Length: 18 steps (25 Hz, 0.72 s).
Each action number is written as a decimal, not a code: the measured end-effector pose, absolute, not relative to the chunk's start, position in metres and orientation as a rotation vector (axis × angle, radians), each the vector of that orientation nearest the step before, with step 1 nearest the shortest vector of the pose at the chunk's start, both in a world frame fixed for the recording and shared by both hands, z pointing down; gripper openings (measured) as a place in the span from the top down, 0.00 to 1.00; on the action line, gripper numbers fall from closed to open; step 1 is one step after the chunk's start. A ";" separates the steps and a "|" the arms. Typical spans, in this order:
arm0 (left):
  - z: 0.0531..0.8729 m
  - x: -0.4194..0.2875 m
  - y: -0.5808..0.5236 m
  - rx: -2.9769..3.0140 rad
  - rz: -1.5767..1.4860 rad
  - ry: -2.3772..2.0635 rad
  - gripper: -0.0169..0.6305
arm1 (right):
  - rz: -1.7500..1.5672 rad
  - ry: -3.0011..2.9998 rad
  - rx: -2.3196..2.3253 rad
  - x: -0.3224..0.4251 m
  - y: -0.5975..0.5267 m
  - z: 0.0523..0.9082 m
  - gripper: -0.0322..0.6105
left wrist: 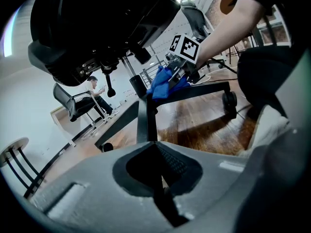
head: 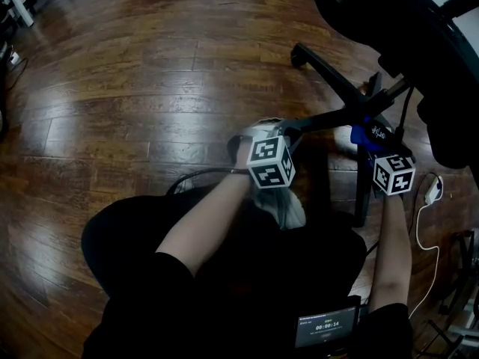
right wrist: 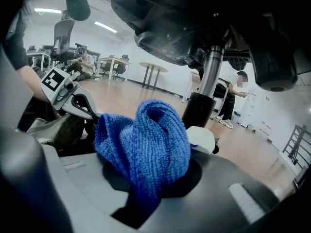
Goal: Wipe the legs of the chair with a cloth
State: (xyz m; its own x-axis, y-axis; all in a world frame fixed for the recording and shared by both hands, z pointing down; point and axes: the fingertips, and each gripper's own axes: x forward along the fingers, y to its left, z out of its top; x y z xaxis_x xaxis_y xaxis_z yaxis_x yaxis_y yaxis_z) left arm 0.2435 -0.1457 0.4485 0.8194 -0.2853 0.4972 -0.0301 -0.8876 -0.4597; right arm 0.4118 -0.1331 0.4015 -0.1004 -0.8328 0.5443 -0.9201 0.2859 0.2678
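Office chair base (head: 374, 105) seen from above on a wood-plank floor (head: 135, 88), with black legs radiating from the central column (right wrist: 206, 89), which is the reference point below.

- **Left gripper** (left wrist: 155, 147): its jaws are closed together. The tips sit at the outer end of one chair leg (left wrist: 146, 120), which runs straight from them back to the column. Whether the tips actually pinch this leg or only rest against it is unclear from this angle.
- **Right gripper** (head: 376, 143): its jaws are clamped on a bunched blue knitted cloth (right wrist: 146, 140), which bulges out between and above them.
- **Cloth position:** the cloth lies just beside the column, at the inner ends of the legs. In the left gripper view it appears to touch the joint where the legs meet.
- **Other legs:** a second leg (head: 329, 69) extends away from the column on the far side. A third leg (head: 361, 193) runs from the column towards the person.
- **Caster** (left wrist: 229, 101): it stands at the outer end of another leg, well apart from the column.
- **Seat underside** (right wrist: 194, 23): it sits directly above the column.
- **White cable** (head: 419, 230): it trails on the floor beyond the right forearm, on the side away from the column.
- **Background:** a person seated on another chair (left wrist: 90, 93) is visible well behind the column.
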 end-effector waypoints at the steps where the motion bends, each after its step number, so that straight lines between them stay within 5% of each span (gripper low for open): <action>1: 0.449 0.243 -0.146 -2.563 -0.798 0.236 0.97 | 0.175 -1.934 1.573 0.412 -0.135 0.402 0.84; 18: 0.452 0.240 -0.149 -2.554 -0.809 0.269 0.97 | 0.406 -2.090 1.523 0.372 0.040 0.441 0.83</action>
